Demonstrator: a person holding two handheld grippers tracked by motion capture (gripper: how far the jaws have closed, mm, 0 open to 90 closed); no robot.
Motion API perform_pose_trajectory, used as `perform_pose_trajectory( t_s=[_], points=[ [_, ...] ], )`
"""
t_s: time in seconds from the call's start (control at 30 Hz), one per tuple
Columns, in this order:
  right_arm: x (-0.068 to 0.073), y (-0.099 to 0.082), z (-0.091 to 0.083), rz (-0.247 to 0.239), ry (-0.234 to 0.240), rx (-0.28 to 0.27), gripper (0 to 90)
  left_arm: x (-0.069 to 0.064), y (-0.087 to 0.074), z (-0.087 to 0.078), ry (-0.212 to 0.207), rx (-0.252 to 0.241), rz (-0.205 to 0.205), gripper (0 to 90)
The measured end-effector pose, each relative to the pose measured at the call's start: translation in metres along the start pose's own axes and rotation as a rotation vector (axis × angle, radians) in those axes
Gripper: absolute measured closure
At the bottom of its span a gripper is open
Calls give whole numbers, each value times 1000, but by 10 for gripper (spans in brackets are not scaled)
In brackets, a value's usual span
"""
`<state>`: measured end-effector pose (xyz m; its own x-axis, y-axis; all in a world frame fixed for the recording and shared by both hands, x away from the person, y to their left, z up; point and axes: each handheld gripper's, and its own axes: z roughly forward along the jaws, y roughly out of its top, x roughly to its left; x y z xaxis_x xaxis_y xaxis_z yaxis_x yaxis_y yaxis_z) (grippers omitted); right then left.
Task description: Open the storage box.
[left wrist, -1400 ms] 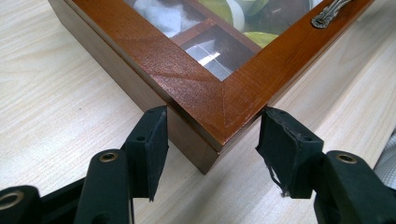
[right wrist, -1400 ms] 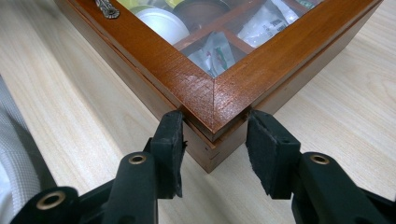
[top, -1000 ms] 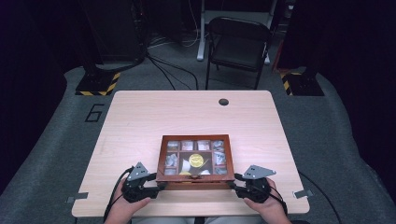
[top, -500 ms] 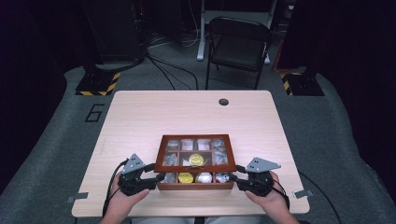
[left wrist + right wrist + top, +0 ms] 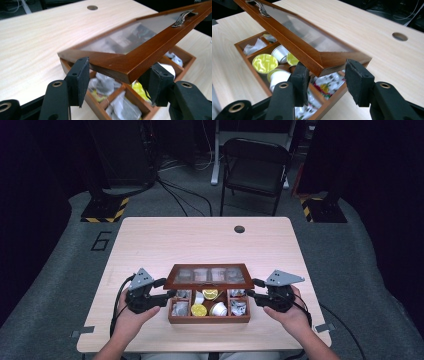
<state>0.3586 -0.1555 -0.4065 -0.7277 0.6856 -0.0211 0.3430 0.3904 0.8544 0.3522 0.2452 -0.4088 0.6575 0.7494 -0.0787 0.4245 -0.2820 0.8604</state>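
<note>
Pale wood table [image 5: 165, 240]: brown wooden compartment box [image 5: 209, 316] near front edge, glass-paned lid [image 5: 209, 276] half raised. Left gripper [image 5: 167, 289] and right gripper [image 5: 251, 289] each pinch a lid corner, jaws just easing. Rigid frame, fragile pane; grip wood only.

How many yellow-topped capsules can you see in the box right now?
2. One yellow-topped capsule sits in the front row's middle compartment. The other lies just behind it, partly under the raised lid. More may be hidden under that lid.
</note>
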Motion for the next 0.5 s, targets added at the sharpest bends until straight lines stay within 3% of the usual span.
perform_pose_trajectory(
  t_s=[0.5],
  points=[
    [-17, 36, 7, 9, -15, -15, 530, 14, 34, 7, 18, -32, 21, 422]
  ],
)
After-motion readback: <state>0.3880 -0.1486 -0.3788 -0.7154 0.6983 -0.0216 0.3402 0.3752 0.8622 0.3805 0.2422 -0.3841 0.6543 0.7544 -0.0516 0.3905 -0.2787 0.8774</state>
